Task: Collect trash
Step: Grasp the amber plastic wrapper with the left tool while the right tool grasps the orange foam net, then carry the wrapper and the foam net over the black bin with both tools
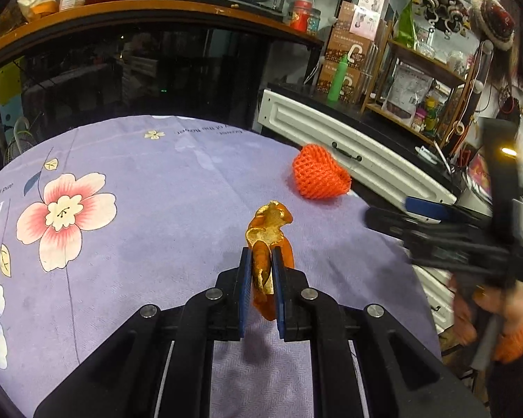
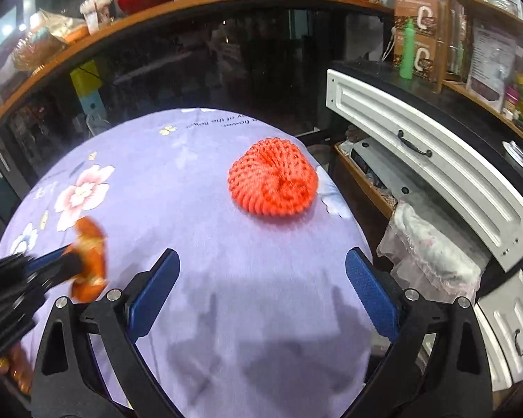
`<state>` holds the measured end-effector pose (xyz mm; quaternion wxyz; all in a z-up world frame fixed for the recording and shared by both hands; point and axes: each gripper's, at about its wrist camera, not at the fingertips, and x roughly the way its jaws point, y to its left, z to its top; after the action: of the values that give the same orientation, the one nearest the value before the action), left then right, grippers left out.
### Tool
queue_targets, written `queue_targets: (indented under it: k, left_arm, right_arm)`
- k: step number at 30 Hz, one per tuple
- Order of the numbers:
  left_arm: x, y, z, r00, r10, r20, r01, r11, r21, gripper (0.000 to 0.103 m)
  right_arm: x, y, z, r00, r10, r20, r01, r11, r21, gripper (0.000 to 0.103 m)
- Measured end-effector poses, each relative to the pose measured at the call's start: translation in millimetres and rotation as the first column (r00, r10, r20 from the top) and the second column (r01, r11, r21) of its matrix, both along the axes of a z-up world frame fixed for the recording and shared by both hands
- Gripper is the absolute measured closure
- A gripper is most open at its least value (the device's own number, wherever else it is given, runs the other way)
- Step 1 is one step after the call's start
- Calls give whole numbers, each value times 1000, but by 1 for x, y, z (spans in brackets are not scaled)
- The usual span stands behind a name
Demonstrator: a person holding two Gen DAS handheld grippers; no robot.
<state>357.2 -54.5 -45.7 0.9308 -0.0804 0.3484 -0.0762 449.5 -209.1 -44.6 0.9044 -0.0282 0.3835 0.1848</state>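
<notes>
The left gripper (image 1: 261, 271) is clamped on a curled, waxy orange peel (image 1: 266, 230) with a pale pithy inside, held just above the lilac flower-printed tablecloth (image 1: 139, 244). A soft orange foam-mesh fruit net (image 2: 272, 181), crumpled into a dome, lies near the cloth's far right edge. The right gripper (image 2: 261, 278) stands wide apart and empty, its blue ribbed pads (image 2: 369, 289) aimed at the net.

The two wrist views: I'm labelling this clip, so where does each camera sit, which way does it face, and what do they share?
Left wrist: on the left gripper, looking down along its fingers, shut on an orange peel; the right gripper and a hand show.
Right wrist: on the right gripper, open, facing the foam net.
Shared: purple tablecloth, net, peel, white cabinet.
</notes>
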Motion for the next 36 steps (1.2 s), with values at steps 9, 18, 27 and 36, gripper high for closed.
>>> queue_targets:
  k: [9, 18, 27, 36]
  left_arm:
    - [0, 4, -7, 1000, -5, -10, 5, 1000, -14, 91]
    - [-2, 5, -9, 1000, -4, -12, 4, 1000, -15, 91]
    - [-3, 3, -10, 1000, -16, -13, 15, 1000, -14, 91]
    - [-8, -8, -8, 999, -54, 0, 54, 998, -8, 91]
  right_arm:
    - [66, 42, -17, 998, -52, -29, 47, 989, -138, 28]
    - [70, 46, -31, 995, -97, -39, 90, 984, -157, 78]
    - [17, 11, -11, 995, -103, -2, 103, 994, -38, 86]
    - [-80, -38, 16, 993, -100, 68, 97, 994, 41, 86]
